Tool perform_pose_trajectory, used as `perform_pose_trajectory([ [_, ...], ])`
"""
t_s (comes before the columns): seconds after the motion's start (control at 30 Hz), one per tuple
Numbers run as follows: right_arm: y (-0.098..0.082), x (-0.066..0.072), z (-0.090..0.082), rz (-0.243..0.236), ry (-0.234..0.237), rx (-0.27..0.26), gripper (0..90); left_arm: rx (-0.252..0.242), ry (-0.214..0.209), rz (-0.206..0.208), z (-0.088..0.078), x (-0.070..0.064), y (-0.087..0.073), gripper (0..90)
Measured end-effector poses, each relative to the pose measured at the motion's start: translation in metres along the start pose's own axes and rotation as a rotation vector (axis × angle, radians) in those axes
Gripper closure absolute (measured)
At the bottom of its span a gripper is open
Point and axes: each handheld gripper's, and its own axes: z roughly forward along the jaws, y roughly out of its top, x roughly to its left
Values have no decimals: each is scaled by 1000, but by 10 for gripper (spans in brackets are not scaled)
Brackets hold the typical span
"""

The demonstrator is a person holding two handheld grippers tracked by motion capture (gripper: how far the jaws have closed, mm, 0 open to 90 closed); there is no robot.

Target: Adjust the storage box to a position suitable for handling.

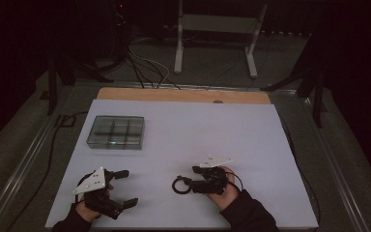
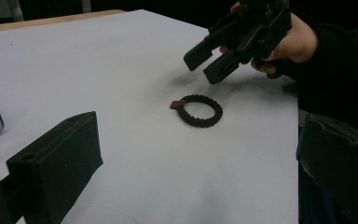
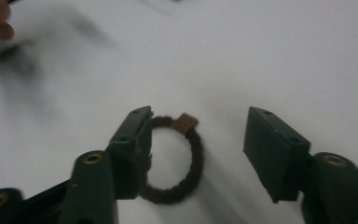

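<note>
Hair tie, dark braided ring with a small brown tab, lies flat on the white table, just below and ahead of the right gripper, whose jaws stand partly apart and grip nothing; in the right gripper view one jaw overlaps the ring's edge and the other is well clear beside it, contact can't be judged. Left gripper sits well apart from the tie with jaws spread wide and empty, aimed across the table toward it. Clear compartment box is beyond the left gripper, away from both.
</note>
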Motion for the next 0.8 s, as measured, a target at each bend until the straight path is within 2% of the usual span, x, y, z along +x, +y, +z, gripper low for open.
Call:
perform_pose_trajectory([
  [0.07, -1, 2, 3, -13, -17, 28, 490, 6, -2, 7, 1, -1, 0, 7],
  [0.17, -2, 4, 8, -32, -31, 60, 529, 11, -4, 10, 1, -1, 0, 7],
  [0.2, -3, 6, 11, -44, -56, 81, 590, 12, -2, 10, 1, -1, 0, 7],
  [0.3, -3, 9, 13, -65, -76, 97, 670, 7, -1, 5, 0, 0, 0, 7],
  [0.53, -4, 18, 21, -120, -116, 151, 759, 7, -3, 7, 1, 0, 0, 7],
  [0.63, -4, 21, 21, -138, -134, 158, 838, 15, -3, 8, 2, 0, -1, 7],
  [0.8, 0, 22, 15, -147, -142, 154, 859, 14, 0, 8, 2, 1, 0, 8],
])
